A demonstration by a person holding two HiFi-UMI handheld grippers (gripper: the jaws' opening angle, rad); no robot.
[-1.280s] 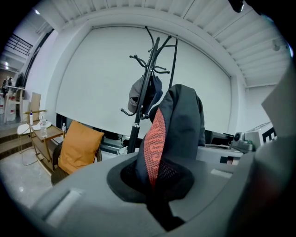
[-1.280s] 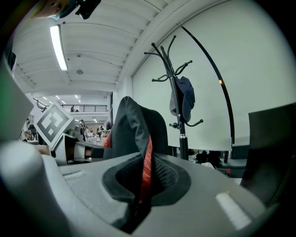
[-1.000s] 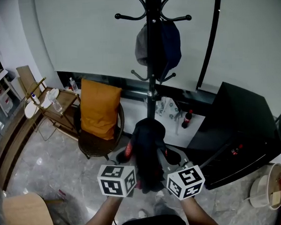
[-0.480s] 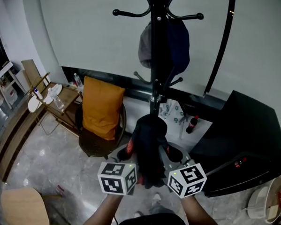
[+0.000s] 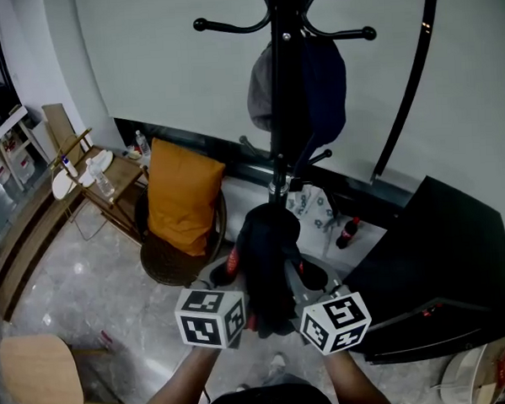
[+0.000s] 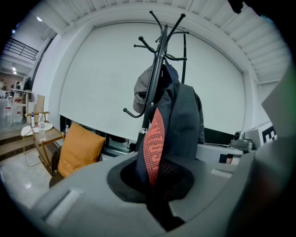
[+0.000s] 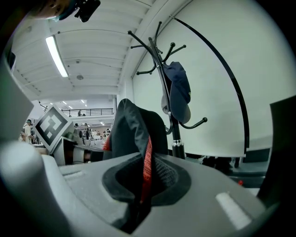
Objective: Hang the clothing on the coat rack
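The left gripper [image 6: 158, 210] and right gripper [image 7: 135, 215], jaws both clamped tight on the dark jacket [image 5: 268, 255], have moved nearer the coat rack [image 5: 287, 85].

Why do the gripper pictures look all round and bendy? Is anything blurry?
Left gripper view: wide lens curves the wall, corners go black; near jaws look soft, the rack sharp. Right gripper view: same bulge, bright ceiling light. Head view: dim, straighter, clothing nearly black.

head: high, steeply down | 2 gripper views: close, forward along jaws | shared: coat rack [image 5: 287, 85]
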